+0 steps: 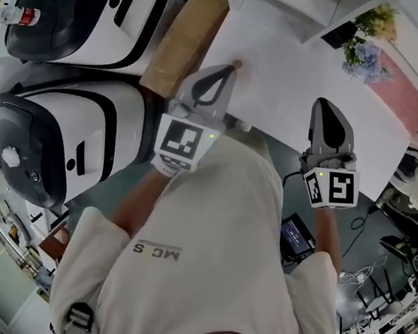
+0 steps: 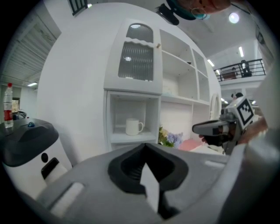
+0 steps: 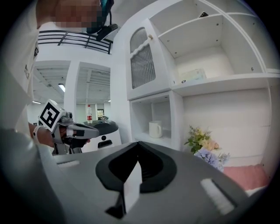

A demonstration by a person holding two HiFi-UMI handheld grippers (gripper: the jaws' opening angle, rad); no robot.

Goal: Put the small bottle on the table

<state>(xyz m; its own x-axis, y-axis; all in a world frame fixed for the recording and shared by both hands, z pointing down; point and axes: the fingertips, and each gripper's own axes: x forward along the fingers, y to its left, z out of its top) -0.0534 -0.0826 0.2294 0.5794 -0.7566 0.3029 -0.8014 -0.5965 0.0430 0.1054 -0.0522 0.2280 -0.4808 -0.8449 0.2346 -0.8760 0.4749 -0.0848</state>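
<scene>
Red-labelled small bottle (image 1: 19, 16): upright by the white machine (image 1: 93, 4), well apart from the table (image 1: 295, 82). Left tongs (image 1: 234, 65) and right tongs (image 1: 324, 106): shut, empty. Open the left pair wide before reaching, grip mid-body, carry upright, release only once seated.

White shelving unit (image 3: 205, 74) against a white wall; arched ribbed-glass door (image 2: 140, 52) above a niche holding a white mug (image 2: 133, 127); white counter (image 1: 295, 82), flower bunch (image 1: 368, 38) at its far edge; two white-and-black machines (image 1: 68, 145) beyond its left edge; ceiling lamps (image 2: 234, 17) lit; upper-level railing (image 2: 245, 68).
</scene>
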